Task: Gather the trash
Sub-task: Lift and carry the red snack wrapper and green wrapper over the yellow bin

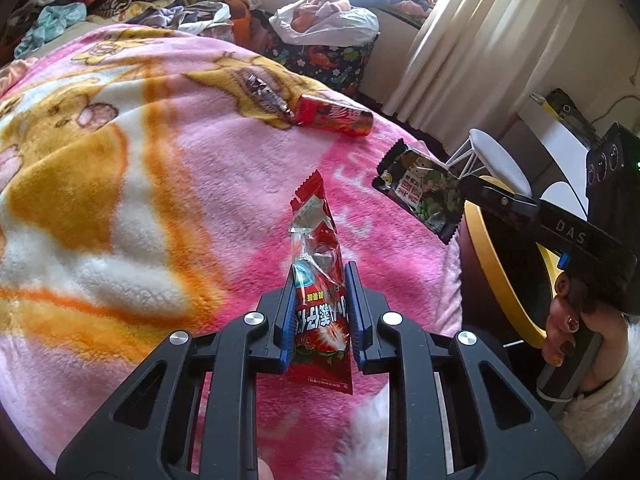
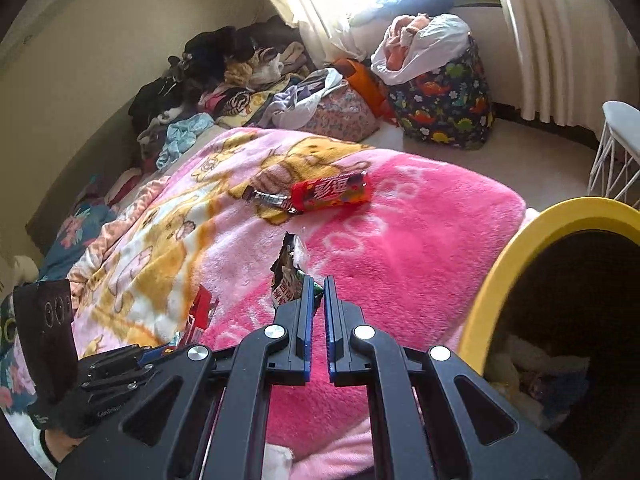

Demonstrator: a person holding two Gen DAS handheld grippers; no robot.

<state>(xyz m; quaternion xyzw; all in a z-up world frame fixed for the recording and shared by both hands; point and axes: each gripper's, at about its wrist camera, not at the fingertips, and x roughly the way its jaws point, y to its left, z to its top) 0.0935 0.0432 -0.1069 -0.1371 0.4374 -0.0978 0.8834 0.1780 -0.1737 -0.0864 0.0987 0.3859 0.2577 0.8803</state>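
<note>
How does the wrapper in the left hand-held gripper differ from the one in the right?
The left hand-held gripper holds a red wrapper with a strawberry picture and a clear window; the right hand-held gripper holds a dark wrapper with a cartoon print. The red wrapper points forward between the pads; the dark wrapper is pinched at one end. Both are off the pink blanket.

The yellow-rimmed bin (image 2: 520,248) is cut off by the right wrist view's edge, its contents (image 2: 536,364) lost in shadow (pale, unidentifiable). The dark wrapper (image 2: 286,276) is partly hidden behind the right gripper (image 2: 318,286); its print cannot be read.
</note>
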